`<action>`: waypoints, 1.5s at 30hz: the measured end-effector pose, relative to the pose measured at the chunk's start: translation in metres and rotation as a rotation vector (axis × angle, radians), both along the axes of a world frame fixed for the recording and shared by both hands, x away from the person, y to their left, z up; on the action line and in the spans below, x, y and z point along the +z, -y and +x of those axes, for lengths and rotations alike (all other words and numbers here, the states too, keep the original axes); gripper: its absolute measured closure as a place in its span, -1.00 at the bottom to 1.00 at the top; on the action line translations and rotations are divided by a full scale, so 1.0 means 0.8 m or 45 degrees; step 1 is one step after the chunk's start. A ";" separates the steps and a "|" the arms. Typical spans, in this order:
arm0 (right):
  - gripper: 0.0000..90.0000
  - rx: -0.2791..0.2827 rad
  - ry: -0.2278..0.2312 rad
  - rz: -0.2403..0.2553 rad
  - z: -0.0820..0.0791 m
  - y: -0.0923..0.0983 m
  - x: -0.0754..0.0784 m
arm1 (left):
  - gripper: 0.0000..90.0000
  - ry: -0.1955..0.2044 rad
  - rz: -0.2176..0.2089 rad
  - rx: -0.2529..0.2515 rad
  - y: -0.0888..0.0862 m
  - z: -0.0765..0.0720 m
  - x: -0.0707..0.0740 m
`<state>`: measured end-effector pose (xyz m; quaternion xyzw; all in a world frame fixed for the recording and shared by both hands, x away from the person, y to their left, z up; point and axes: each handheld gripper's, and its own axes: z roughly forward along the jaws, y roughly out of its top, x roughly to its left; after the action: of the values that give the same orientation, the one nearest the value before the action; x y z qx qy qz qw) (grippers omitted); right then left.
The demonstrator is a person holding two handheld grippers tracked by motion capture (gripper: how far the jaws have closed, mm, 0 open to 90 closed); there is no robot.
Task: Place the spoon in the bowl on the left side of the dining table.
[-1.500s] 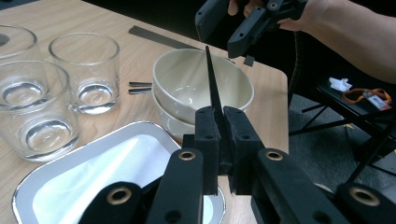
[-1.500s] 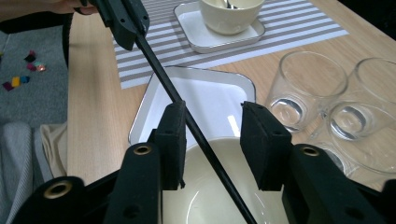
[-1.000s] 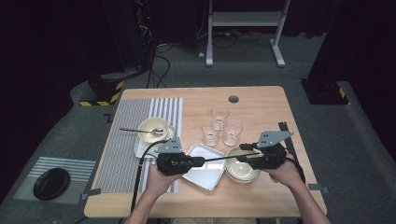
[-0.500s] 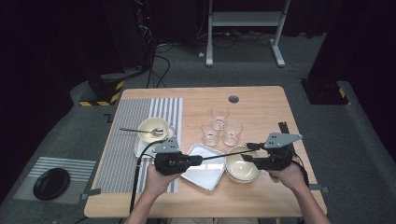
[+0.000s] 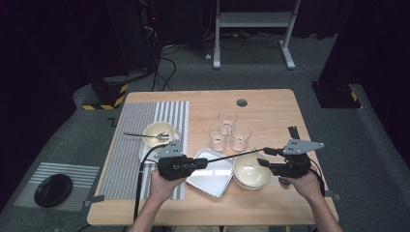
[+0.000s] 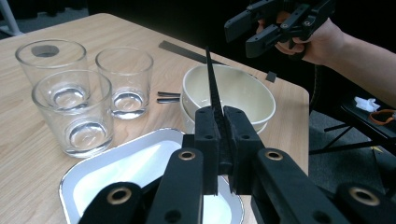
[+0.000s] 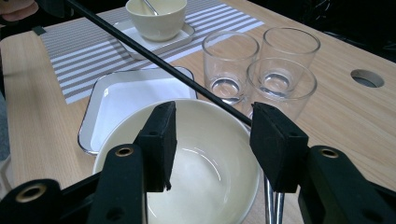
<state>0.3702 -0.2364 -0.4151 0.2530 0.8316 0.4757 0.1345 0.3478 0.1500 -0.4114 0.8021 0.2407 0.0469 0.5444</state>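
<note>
Chopstick (image 5: 231, 155): a thin black stick clamped at one end in the closed jaws of the left gripper (image 5: 202, 163), reaching level above the white tray (image 5: 212, 180) and the stacked cream bowls (image 5: 250, 171) toward the right gripper (image 5: 265, 157). The high view shows its far tip just short of the right gripper's spread jaws, which hold nothing. The left gripper view (image 6: 219, 140) shows what the high view cannot: the stick pinched squarely between the two pads, rising past the bowl rim, with a pair of metal chopsticks (image 6: 168, 97) lying on the table between a glass (image 6: 125, 83) and the bowls. The right gripper view (image 7: 212, 147) shows the stick crossing beyond its open jaws, above the bowl, and the striped mat (image 7: 88, 51) with a cream cup (image 7: 156, 18) on it. Compared with a second ago, the right gripper sits farther right, off the bowls, while the left has not shifted.
</note>
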 end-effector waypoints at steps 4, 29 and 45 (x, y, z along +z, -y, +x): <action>0.13 -0.032 0.007 0.009 -0.001 0.008 -0.005 | 0.88 -0.004 -0.009 0.023 -0.001 -0.001 0.001; 0.08 -0.248 -0.006 0.170 -0.009 0.051 -0.032 | 0.88 0.016 -0.025 0.071 -0.013 0.000 0.005; 0.12 -0.418 -0.033 0.136 -0.011 0.067 -0.057 | 0.88 0.029 -0.030 0.113 -0.018 -0.003 0.006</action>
<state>0.3616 -0.2901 -0.4606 0.3984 0.7542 0.4877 0.1861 0.3455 0.1648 -0.4062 0.7835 0.2705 0.0774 0.5541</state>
